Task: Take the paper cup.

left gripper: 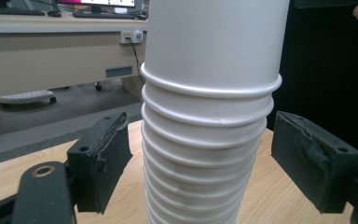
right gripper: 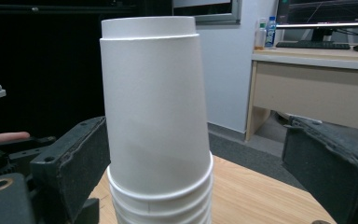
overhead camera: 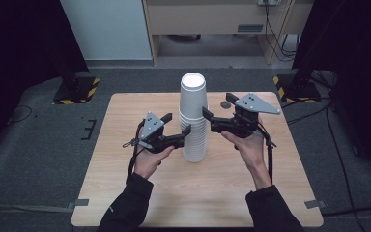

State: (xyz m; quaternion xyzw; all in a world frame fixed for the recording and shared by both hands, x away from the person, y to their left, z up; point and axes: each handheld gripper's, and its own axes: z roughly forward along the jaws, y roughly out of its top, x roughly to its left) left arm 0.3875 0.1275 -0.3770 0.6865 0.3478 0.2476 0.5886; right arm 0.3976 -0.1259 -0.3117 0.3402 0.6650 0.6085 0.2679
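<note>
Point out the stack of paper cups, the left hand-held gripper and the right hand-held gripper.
stack of paper cups (overhead camera: 193, 118), high view, on the side wall of the top cup.
left hand-held gripper (overhead camera: 178, 128), high view, midway between its jaw tips.
right hand-held gripper (overhead camera: 219, 107), high view, midway between its jaw tips.

Wooden table (overhead camera: 140, 193), grey carpet (overhead camera: 34, 154), beige desk (left gripper: 51, 60), computer monitor (right gripper: 326, 11), water bottle (right gripper: 271, 30)

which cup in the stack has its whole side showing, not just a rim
The top cup of the upside-down stack: its full wall shows above the others, which show as stacked rims. The right tongs bracket it.
</note>
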